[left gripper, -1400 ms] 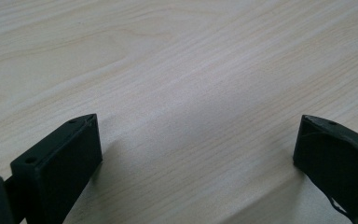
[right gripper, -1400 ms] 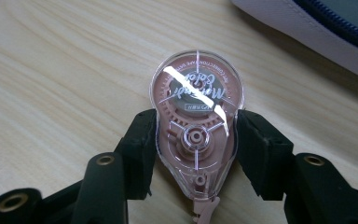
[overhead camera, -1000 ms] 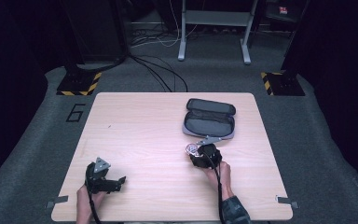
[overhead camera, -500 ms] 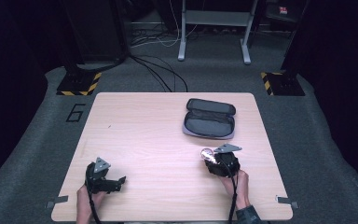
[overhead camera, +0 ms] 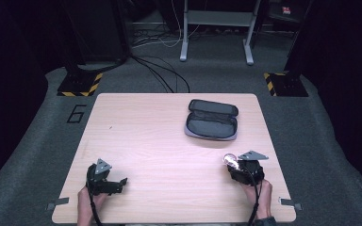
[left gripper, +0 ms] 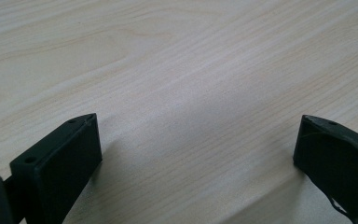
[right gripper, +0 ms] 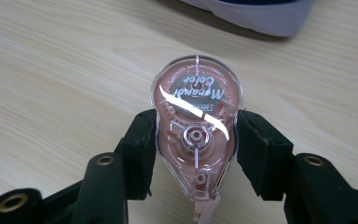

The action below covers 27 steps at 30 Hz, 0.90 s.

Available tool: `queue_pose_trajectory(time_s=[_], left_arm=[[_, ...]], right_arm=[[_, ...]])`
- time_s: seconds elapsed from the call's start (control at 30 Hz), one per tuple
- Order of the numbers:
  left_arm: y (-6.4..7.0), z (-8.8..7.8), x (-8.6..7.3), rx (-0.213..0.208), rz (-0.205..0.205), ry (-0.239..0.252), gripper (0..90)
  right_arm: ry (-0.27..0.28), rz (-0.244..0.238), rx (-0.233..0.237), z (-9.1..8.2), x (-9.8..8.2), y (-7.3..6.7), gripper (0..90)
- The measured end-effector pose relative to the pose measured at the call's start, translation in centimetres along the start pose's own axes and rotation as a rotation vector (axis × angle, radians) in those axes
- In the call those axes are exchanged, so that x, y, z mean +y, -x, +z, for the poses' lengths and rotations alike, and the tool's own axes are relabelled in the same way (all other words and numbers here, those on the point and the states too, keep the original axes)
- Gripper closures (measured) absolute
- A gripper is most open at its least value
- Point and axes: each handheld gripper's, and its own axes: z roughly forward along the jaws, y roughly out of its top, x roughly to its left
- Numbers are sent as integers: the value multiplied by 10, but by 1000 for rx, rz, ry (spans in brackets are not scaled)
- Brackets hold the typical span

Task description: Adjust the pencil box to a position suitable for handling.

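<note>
- Between the fingers of the right gripper (right gripper: 196,154) sits a correction tape dispenser (right gripper: 196,135), clear-shelled with a pink core; the pads press its two flat-edged sides, so the broad face stays upward and readable.
- The grip falls at the dispenser's waist, leaving the rounded end projecting beyond the fingertips and the pink tip pointing back toward the hand, probably to keep the tip off the desk (overhead camera: 160,136).
- Ahead of these fingers, apart from them, lies an open pencil case (overhead camera: 212,120), its cavity upward.
- The left gripper (left gripper: 196,154) rests low over bare desk, fingers spread wide with nothing between them.
</note>
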Motion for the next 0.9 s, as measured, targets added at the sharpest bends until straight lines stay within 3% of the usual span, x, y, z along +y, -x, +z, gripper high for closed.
queue_pose_trajectory(time_s=[0.4,0.73,0.8,0.9], left_arm=[[0,0,0,2,0,3,8],[0,1,0,6,-1,9,8],[0,0,0,4,0,5,8],[0,1,0,6,-2,9,8]], right_arm=[[-57,125,-103,-6,-34,51,493],[-76,154,-122,-3,-41,59,482],[-100,177,-122,-3,-41,59,401],[-84,173,-121,-6,-39,62,283]])
